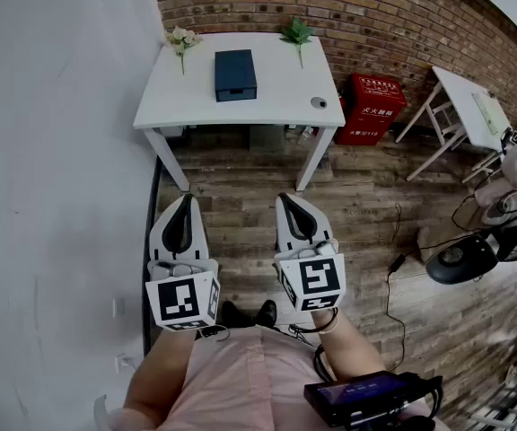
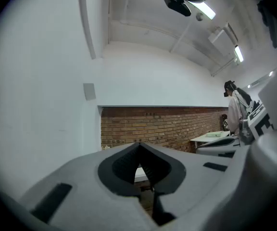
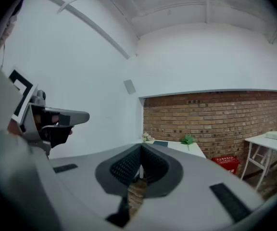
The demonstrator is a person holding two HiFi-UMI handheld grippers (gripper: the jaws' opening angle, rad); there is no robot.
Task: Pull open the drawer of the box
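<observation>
Two grippers are held level, side by side over the wooden plank floor and well short of the table: the left gripper and the right gripper. Each has its jaws brought fully together on nothing. One white rectangular table stands ahead against the brick wall. On it, near the middle, rests one dark blue box, its drawer front turned toward the person and, as far as can be made out from here, pushed in. Two sprigs lie at the table's far edge: one white-flowered sprig and one green leafy sprig. One red cabinet stands on the floor just right of the table.

A standing person and ceiling strip lights are shown only in the left gripper view, where the box is hidden behind the jaws. In the right gripper view the box is seen past the jaws — and the other gripper at the left.
</observation>
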